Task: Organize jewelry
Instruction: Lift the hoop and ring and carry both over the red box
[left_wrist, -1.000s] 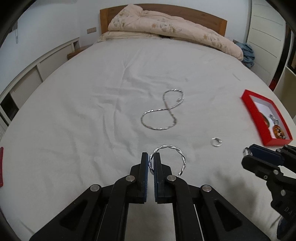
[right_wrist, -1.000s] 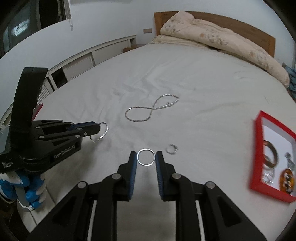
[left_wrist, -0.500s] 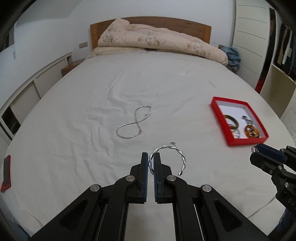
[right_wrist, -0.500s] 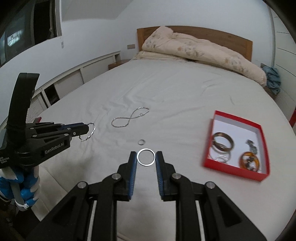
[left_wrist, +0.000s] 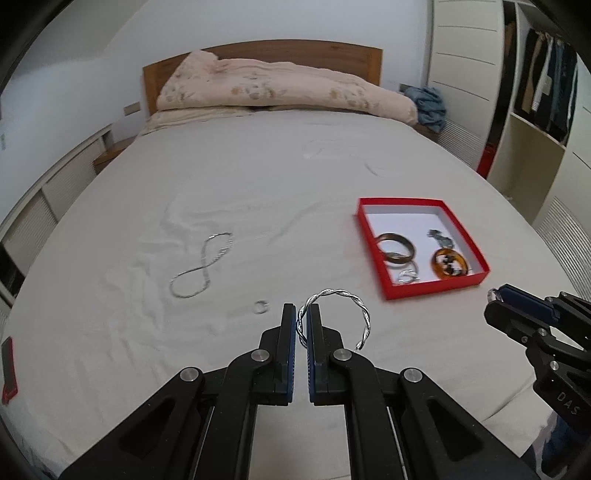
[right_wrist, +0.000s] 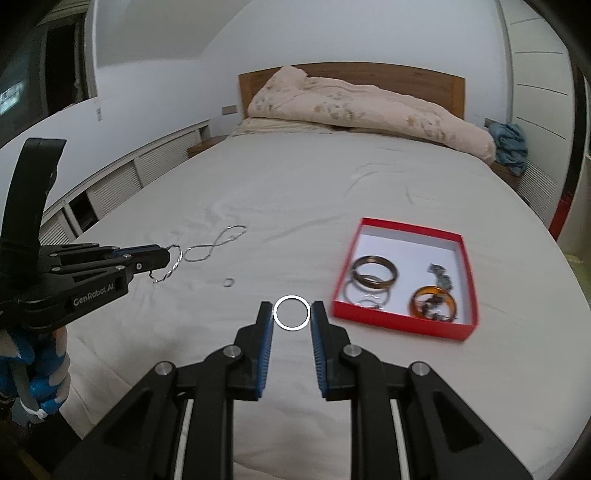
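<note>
The left gripper (left_wrist: 302, 325) is clamped on one edge of the twisted bangle (left_wrist: 343, 314), whose free arc hangs out to the right of the fingers; the right gripper (right_wrist: 291, 317) is clamped across a plain ring (right_wrist: 291, 312) held at its fingertips. The red box (left_wrist: 436, 286) lies ahead and to the right of both, well apart. With such thin edge grips, either piece could pivot or slip onto the sheet (left_wrist: 258, 177) during a jolt or an early release short of the box.

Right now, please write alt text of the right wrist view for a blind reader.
The right tool holds a thin silver ring above a white bed. A red box of jewelry lies at right; the left tool holds a twisted bangle.
</note>
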